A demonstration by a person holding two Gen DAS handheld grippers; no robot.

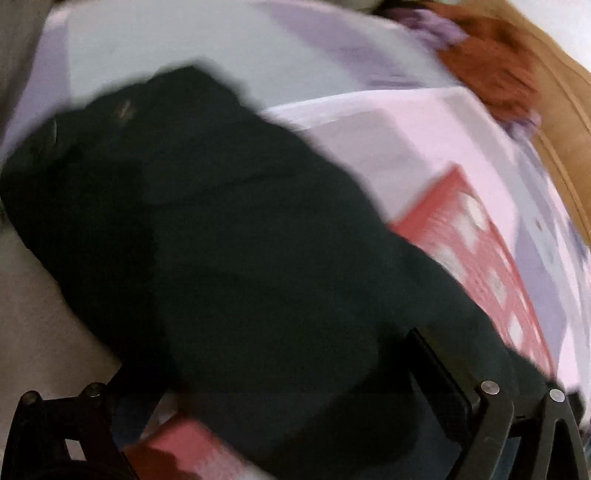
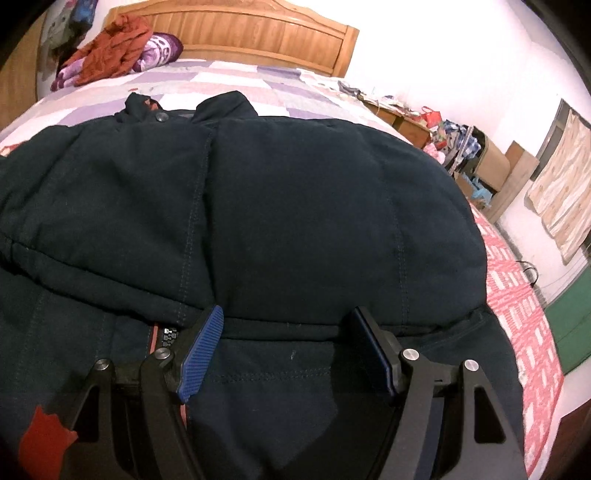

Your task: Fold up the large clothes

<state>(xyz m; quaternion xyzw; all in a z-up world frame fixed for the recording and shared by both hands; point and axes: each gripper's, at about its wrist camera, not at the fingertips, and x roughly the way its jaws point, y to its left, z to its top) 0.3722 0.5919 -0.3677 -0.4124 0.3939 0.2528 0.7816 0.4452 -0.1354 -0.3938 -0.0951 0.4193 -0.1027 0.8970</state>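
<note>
Lying folded across the patchwork bed (image 2: 258,79), dark navy jacket (image 2: 295,206); right gripper (image 2: 288,332) fingers released over its hem; left gripper (image 1: 258,424) fingers' state unclear, blurred.

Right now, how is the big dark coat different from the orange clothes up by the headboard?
The dark coat is navy and lies spread flat across the bed; the orange clothes are rust-coloured and bunched in a crumpled heap. The coat sits close, right in front of the right gripper; the orange clothes lie far off, near the headboard. Both rest on the patchwork bedspread.
</note>
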